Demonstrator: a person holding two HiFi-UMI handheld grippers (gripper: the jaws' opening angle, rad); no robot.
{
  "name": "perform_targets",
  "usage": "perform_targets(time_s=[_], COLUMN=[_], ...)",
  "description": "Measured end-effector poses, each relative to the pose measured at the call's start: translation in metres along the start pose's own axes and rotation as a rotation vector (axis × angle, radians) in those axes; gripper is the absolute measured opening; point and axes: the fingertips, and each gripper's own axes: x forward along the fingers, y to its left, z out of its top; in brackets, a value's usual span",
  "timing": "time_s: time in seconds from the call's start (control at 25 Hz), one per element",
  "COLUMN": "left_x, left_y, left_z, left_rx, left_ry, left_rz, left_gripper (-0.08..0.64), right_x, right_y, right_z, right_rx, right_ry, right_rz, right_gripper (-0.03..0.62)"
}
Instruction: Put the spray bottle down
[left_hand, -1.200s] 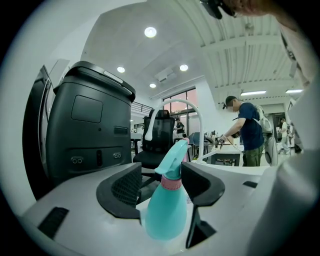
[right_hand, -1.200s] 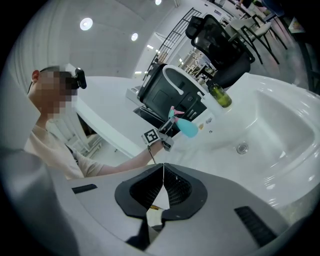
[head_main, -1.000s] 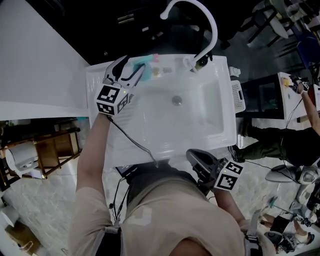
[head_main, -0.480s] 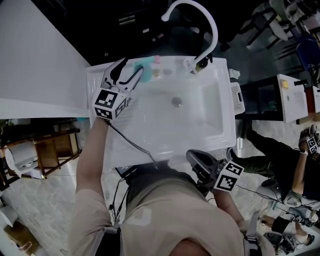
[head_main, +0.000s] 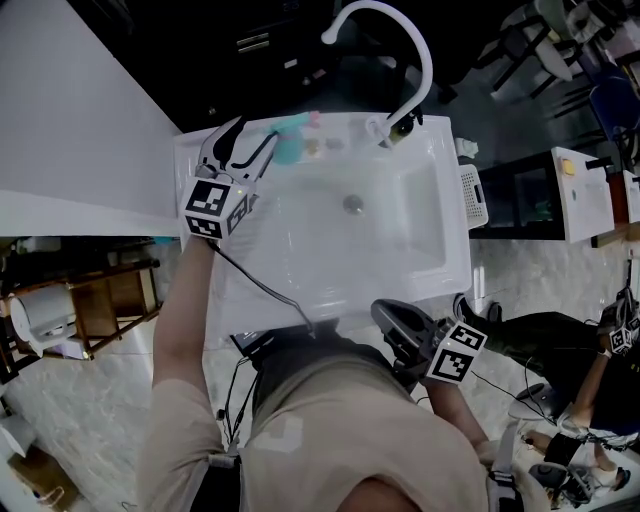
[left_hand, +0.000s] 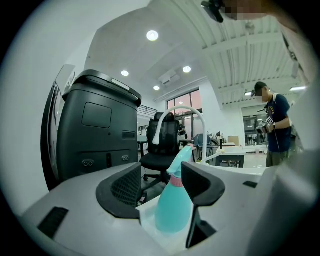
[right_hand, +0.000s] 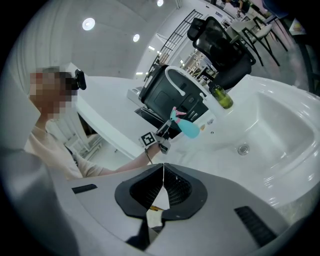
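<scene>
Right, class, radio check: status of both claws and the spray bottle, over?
Left claw open, jaws apart round spray bottle. Bottle upright on sink back ledge. Right claw shut, empty, by sink front. Faucet aside, no obstruction.

No word, brand or number is readable; the left cube (head_main: 211, 209) and right cube (head_main: 455, 356) carry only black-and-white square patterns.

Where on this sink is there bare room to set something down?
The basin around the drain is bare, and the deck left of it, bar a cable. The back rim is crowded: left tool, spray bottle, faucet, green bottle.
</scene>
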Motion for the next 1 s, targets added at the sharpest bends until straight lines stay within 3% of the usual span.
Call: perform_targets(time_s=[0.4,1.0], left_x=[-0.001,-0.028], left_y=[0.003,0.002], left_z=[0.000,0.014], left_rx=[-0.015,0.047], left_ry=[0.011,0.045], left_rz=[0.007,0.059], left_gripper=[0.235,0.235], right_x=[-0.002,-0.002], right_y=[0.005,0.020], right_z=[-0.002,0.007], right_rx=[-0.004,-0.046], right_ry=[-0.008,-0.017], right_rz=[0.010,0.085], right_gripper=[0.021,0.021])
